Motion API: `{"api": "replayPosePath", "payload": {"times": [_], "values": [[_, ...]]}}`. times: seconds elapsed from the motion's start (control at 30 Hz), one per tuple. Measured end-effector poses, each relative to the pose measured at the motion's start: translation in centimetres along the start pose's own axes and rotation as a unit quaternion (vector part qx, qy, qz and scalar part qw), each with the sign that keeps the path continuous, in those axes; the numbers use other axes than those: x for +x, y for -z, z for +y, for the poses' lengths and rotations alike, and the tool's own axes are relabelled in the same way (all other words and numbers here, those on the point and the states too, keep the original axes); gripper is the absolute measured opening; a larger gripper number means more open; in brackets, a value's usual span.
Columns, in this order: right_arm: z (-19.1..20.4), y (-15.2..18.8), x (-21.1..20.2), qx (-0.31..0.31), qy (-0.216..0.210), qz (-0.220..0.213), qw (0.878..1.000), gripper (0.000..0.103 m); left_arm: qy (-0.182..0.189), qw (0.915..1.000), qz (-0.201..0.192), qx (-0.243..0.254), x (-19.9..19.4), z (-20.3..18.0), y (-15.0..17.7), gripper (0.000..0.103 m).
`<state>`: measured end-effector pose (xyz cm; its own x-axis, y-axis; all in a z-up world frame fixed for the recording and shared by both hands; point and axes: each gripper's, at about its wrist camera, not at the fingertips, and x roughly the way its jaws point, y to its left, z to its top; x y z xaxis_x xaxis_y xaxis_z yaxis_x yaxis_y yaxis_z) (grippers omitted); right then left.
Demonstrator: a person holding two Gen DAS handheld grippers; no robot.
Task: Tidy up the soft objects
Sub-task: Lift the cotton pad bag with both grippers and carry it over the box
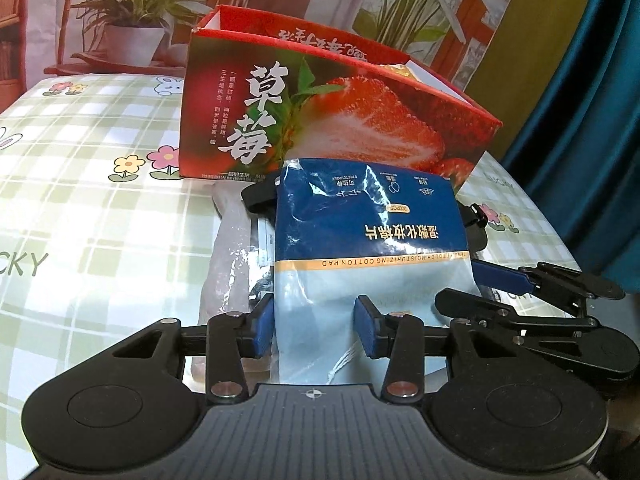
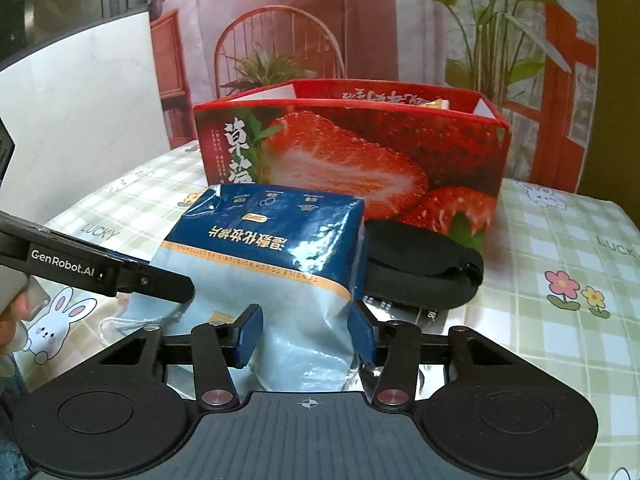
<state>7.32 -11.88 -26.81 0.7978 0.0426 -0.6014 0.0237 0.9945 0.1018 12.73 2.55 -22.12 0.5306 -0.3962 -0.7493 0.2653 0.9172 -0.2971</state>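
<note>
Two tongs are reaching level and forward over the bench (image 1: 80, 184), side by side, toward the strawberry box (image 1: 320, 120). Left tongs (image 1: 315, 328) are straddling the pale lower end of the cotton pad pack (image 1: 372, 248), blue pads (image 1: 366, 330) spread, the right one overlapping the film; whether they are pressing it cannot be told. Right tongs (image 2: 306, 334) are bracketing the same pack (image 2: 280, 264) from its other side, likewise spread, grip unclear. Pack is lying with its long axis running away from the cameras, dark-blue printed end pointing at the box, lettering inverted. Black padded item (image 2: 424, 268) is lying just beside it, a clear plastic bag (image 1: 228, 256) on the opposite side.
</note>
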Motion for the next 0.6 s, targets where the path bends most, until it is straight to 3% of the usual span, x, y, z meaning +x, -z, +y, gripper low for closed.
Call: {"api": "replayPosePath", "payload": {"times": [0.27, 0.6], "values": [[0.1, 0.5, 0.0, 0.007, -0.002, 0.001, 1.000, 0.046, 0.001, 1.0000, 0.000, 0.001, 0.0, 0.0, 0.1, 0.045], [1.2, -0.4, -1.3, -0.016, -0.026, -0.021, 0.999, 0.031, 0.008, 0.9994, -0.031, 0.009, -1.7, -0.5, -0.4, 0.045]]}}
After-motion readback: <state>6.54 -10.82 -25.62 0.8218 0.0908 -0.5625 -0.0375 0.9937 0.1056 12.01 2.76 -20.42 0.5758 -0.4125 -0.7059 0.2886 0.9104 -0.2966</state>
